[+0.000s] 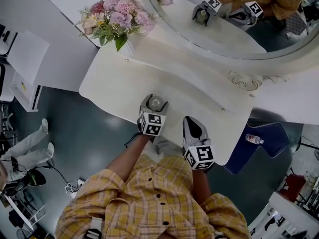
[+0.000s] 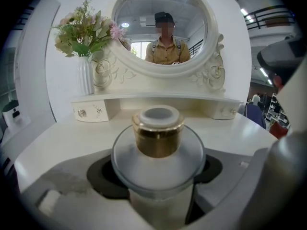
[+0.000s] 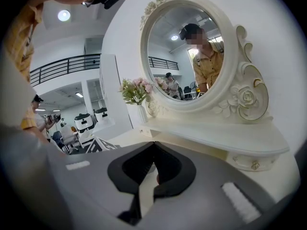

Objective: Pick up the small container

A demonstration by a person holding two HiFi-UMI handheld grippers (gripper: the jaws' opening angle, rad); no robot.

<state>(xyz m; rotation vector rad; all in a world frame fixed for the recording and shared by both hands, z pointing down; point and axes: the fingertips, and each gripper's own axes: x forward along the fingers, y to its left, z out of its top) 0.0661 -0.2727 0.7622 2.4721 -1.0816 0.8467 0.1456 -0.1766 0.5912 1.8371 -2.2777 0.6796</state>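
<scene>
Tongs are behaving differently on each side as I am watching. The left tongs point(image 1: 155, 104) are pinching the small container point(image 2: 158, 137), a clear round jar with a gold collar and a pale cap. They are gripping its lower body between the two dark pads. They are holding it over the white counter point(image 1: 194, 86), close to the front edge. I cannot tell whether the jar is touching the surface. The right tongs point(image 1: 191, 123) are sitting just to the right of the left tongs, pressed together at the tips and gripping nothing. Ahead of both tongs, an oval mirror point(image 2: 160, 28) is standing at the back of the counter. Ahead and to the left of the left tongs, a white vase point(image 2: 85, 78) is carrying pink flowers point(image 1: 118, 16).
</scene>
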